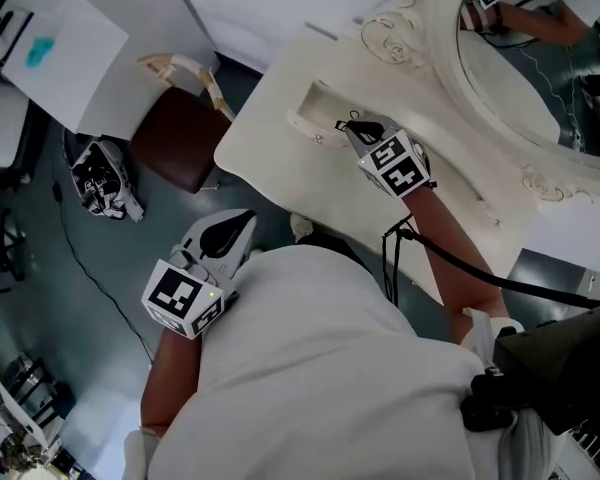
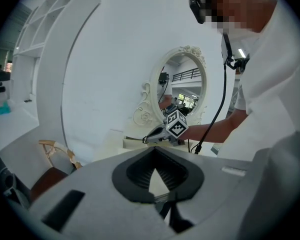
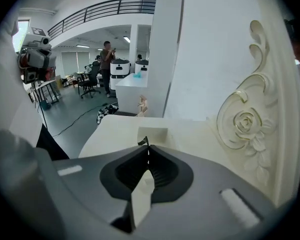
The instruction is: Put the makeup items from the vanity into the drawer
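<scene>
Off the vanity's edge, my left gripper (image 1: 242,223) hangs with its fingers together, holding nothing. On the vanity (image 1: 280,158) I see no makeup items, and the open compartment (image 1: 318,101) looks bare. My right gripper (image 1: 353,124) sits just beside it, fingers together, with a small dark bit at the tips that I can't identify. I'd ease over the compartment before parting them.

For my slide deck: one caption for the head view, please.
Right gripper, shut, at the open recess in the vanity; left gripper, shut, held over the floor.

Left tongs (image 1: 246,217) closed, held low — right tongs (image 1: 353,122) closed, extended forward
</scene>
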The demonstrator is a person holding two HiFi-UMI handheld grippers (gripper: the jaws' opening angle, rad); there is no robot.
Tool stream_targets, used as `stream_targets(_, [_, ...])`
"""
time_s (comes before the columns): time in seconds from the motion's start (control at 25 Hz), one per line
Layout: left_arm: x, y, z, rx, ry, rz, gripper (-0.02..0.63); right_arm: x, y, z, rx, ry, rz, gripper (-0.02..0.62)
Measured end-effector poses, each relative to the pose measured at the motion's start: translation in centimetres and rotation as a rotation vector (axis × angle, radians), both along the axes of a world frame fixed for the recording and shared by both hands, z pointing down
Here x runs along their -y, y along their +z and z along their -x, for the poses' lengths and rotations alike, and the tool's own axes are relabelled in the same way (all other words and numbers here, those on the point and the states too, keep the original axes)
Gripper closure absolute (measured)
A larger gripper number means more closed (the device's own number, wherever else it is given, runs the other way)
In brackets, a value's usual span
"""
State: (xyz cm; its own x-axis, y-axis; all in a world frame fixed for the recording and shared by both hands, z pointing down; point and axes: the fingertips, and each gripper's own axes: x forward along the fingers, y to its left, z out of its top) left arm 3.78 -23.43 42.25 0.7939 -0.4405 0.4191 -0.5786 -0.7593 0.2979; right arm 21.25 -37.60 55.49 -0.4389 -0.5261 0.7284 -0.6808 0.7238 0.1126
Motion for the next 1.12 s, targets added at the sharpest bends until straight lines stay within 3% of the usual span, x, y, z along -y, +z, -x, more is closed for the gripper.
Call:
stream_targets(0.4, [1.4,0.0,2.8,0.016,-0.109,0.01,0.604,4.3,3.3,3.4,-0.009,-0.078,0.08,0.581])
stream_targets(1.12, [2.3,0.4,3.9,0.038,-0.16,0.031,0.604,6.5,8.3,4.6,-0.076,-0.101,0.218,0.58])
